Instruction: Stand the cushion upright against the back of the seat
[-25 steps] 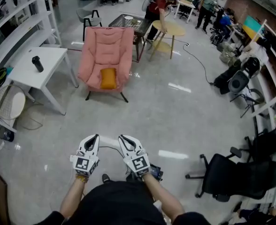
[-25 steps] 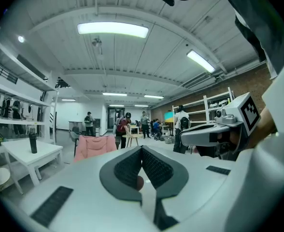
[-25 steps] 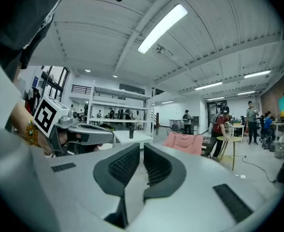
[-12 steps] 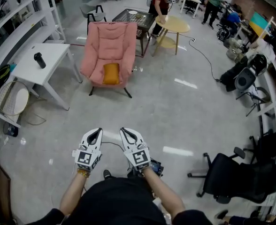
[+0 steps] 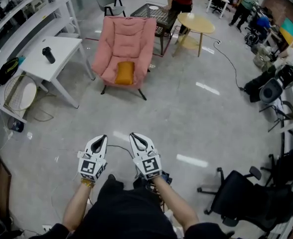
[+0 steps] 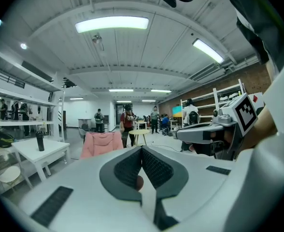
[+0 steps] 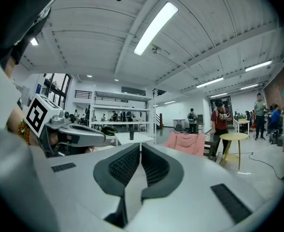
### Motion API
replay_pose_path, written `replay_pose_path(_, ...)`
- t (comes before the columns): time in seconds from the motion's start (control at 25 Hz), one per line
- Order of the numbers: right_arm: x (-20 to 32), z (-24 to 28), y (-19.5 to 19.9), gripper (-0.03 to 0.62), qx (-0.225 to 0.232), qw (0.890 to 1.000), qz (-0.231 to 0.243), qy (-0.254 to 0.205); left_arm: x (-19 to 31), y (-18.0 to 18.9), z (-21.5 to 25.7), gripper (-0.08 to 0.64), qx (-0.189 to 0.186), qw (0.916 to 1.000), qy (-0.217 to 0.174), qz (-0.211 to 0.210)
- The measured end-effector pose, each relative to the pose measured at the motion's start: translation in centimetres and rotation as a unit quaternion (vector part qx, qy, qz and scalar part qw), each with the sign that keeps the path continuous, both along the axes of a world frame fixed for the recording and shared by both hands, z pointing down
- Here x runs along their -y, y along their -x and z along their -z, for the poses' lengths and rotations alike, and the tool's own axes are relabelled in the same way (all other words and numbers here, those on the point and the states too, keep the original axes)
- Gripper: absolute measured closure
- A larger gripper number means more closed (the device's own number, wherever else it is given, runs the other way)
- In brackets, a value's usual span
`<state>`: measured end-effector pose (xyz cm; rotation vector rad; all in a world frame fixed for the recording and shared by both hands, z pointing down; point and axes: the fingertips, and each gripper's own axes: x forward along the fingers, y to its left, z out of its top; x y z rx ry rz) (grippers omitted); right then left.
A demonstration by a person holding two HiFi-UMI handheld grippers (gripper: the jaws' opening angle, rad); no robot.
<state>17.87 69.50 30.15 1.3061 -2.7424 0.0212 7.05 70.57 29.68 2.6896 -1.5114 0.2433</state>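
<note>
Approach — left gripper (image 5: 100, 139) and right gripper (image 5: 135, 137), jaws together and empty, well apart from the cushion (image 5: 125, 72) on the armchair (image 5: 129, 34); face it squarely before opening.

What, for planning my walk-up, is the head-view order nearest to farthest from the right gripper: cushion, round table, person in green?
1. Cushion, on the pink armchair, straight ahead.
2. Round table, beyond it, to the right.
3. Person in green, far back right.

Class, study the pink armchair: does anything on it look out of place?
Yes. The orange cushion sits on the seat of the pink armchair near the front edge, away from the backrest rather than propped against it. Nothing else there looks odd.
</note>
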Motion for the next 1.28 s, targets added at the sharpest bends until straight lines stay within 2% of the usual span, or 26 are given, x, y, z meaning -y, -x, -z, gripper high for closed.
replay_pose_path(0.12, 1.0, 0.1, 0.3, 0.575, -0.004, 1.0, 0.014, 0.008, 0.7, 0.4, -0.1, 0.548, -0.004, 0.9999, 0.0, 0.011)
replay_pose_path(0.32, 2.9, -1.0, 2.3, 0.575, -0.026, 0.999, 0.015, 0.01, 2.8, 2.3, -0.8, 0.548, -0.015, 0.9999, 0.001, 0.006)
replay_pose_path(0.68, 7.9, 0.3, 9.7, 0.575, -0.053, 0.998, -0.001, 0.018, 9.2, 8.2, 0.2, 0.548, -0.04, 0.9987, -0.009, -0.03)
replay_pose_path(0.84, 10.1, 0.8, 11.7, 0.575, -0.063, 0.998, -0.006, 0.014, 11.9, 10.2, 0.2, 0.548, -0.047, 0.9981, -0.007, -0.04)
replay_pose_path(1.04, 14.3, 0.8, 11.3, 0.575, -0.067, 0.998, -0.02, 0.001, 15.9, 10.9, -0.6, 0.548, -0.05, 0.998, 0.001, -0.04)
replay_pose_path(1.28, 21.7, -0.2, 9.3, 0.575, -0.054, 0.998, -0.012, 0.0, 23.1, 9.4, -1.4, 0.548, -0.038, 0.9991, 0.003, -0.017)
